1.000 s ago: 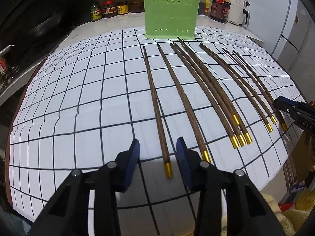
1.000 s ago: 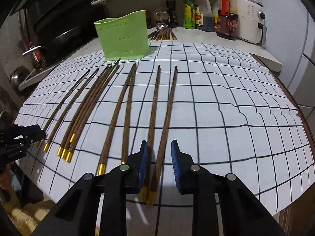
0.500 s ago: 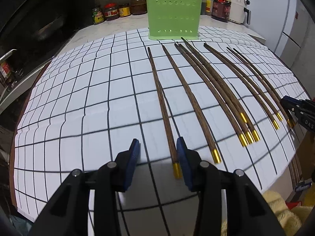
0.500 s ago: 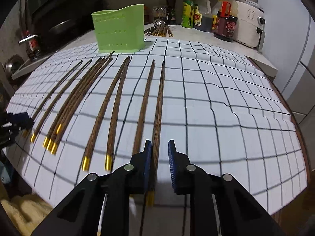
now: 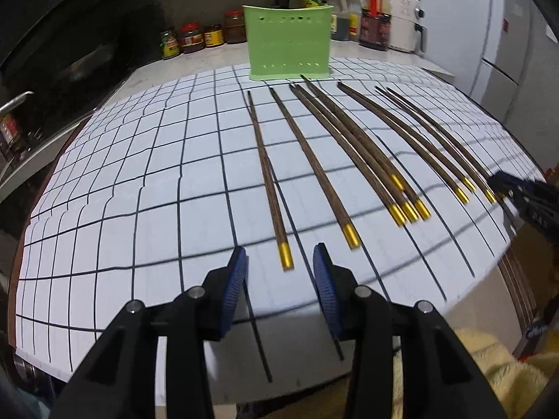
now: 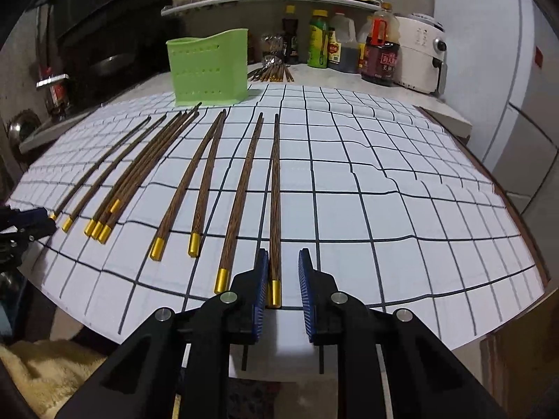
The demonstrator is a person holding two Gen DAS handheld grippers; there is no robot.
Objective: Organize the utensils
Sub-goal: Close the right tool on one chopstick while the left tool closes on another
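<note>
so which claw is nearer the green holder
Neither clearly: both sit at the near edge of the mat, far from the green holder. The left claw faces it almost head-on; from the right claw it stands off to the left.

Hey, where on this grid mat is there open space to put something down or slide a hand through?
Bare patches: the grid mat right of the rightmost chopstick, and the mat left of the leftmost chopstick out to the counter edge. It is crowded in the chopstick rows between, especially the bundle of four before the green holder.
</note>
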